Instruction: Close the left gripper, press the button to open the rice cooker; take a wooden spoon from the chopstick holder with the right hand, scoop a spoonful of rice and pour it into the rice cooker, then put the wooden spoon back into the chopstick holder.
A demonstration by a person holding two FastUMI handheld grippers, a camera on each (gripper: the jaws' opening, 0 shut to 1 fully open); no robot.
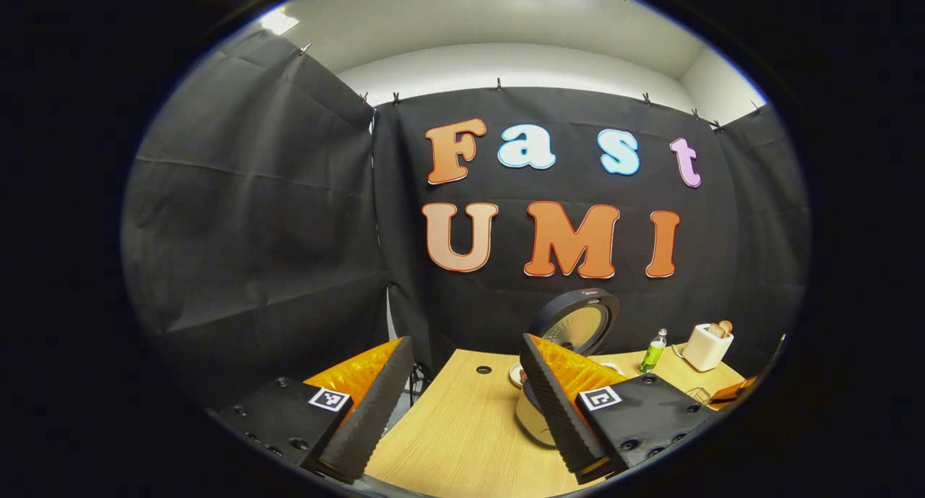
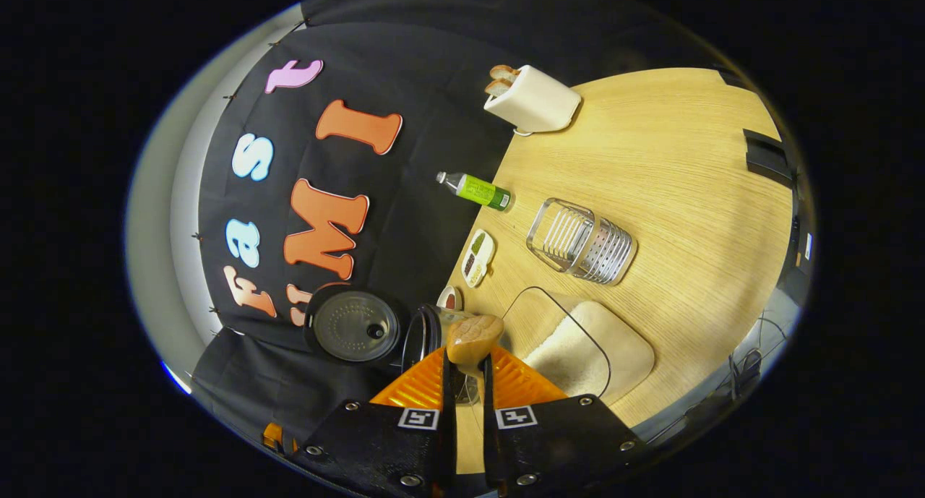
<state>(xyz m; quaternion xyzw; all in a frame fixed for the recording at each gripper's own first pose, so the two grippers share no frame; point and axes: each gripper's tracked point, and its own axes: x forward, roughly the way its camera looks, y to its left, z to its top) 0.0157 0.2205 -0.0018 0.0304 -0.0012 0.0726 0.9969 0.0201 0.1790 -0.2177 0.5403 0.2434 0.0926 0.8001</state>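
Wooden spoon [image 2: 473, 337], rounded bowl forward, is clamped between the fingers of my right gripper [image 2: 467, 382], over the round rice cooker [image 2: 426, 332] with its dark lid [image 2: 354, 327] raised. My left gripper [image 1: 462, 404] stands wide apart, holding nothing. Ribbed metal chopstick holder [image 2: 584, 241] stands on the wood-grain table [image 2: 686, 194]; clear rice container [image 2: 578, 339] sits nearby.

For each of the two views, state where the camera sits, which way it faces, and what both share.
Left gripper view: rides the left tongs, level, facing the booth wall; its open fingers show.
Right gripper view: rides the right tongs, rolled sideways, shut on the wooden spoon.
Shared: rice cooker with lid open, green bottle, toaster, table.
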